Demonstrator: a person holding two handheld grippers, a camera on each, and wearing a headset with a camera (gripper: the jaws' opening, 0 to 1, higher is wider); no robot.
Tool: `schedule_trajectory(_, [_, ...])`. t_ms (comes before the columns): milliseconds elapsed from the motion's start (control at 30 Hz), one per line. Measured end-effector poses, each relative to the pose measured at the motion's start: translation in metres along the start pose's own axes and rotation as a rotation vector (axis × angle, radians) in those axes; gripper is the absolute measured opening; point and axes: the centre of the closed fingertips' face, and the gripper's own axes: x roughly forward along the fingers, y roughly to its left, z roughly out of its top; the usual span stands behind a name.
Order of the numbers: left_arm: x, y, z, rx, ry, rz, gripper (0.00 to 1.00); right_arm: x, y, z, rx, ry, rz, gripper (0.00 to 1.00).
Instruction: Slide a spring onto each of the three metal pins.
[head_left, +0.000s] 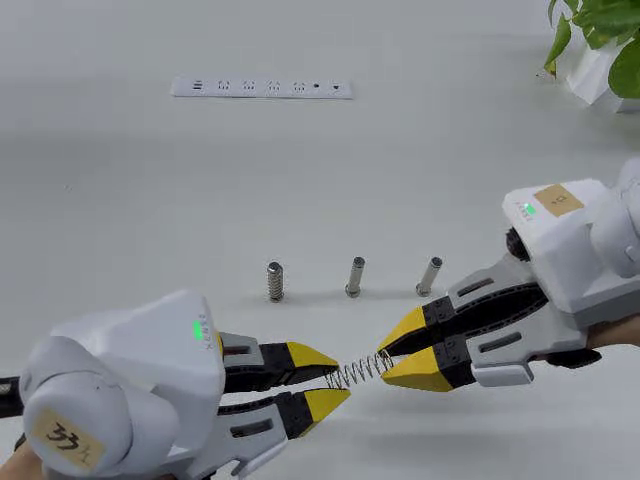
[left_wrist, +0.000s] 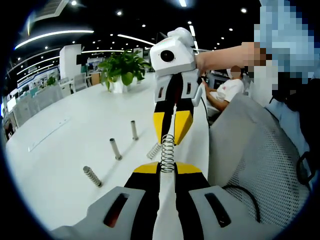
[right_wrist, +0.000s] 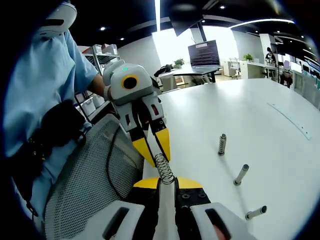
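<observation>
I found the task one third done. Of the three short upright metal pins on the white workbench (head_left: 150, 200), the leftmost pin (head_left: 275, 268) carried a seated spring (head_left: 275, 287) around its shaft, while the middle pin (head_left: 355, 276) and the rightmost pin (head_left: 430, 275) stood bare. In my judgement two springs were left to fit. The small silver wire coil spring (head_left: 360, 370) in hand hung clear of the bench, spanning both tools, at about 6 o'clock from the middle pin. The white-bodied, yellow-tipped left gripper (head_left: 328, 378) reached in from 8 o'clock with its jaws pinched on one end of the coil. The matching right gripper (head_left: 392, 358) reached in from 3 o'clock, its jaws clamped on the other end. The left gripper view agreed: the coil spring (left_wrist: 167, 147) ran from that gripper's own jaws at 6 o'clock straight up into the right gripper's tips (left_wrist: 172, 135). In the same view I noted what looked like a spare spring (left_wrist: 154, 150) lying on the bench just beside the held one, though I could not be certain of it.
</observation>
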Motion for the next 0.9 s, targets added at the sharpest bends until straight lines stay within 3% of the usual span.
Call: schedule_trajectory(900, [0.0003,-0.0005,-0.0001,0.005,-0.005,0.002,0.07,-0.0030,-0.0031,-0.0013,0.060,-0.007,0.009,0.07])
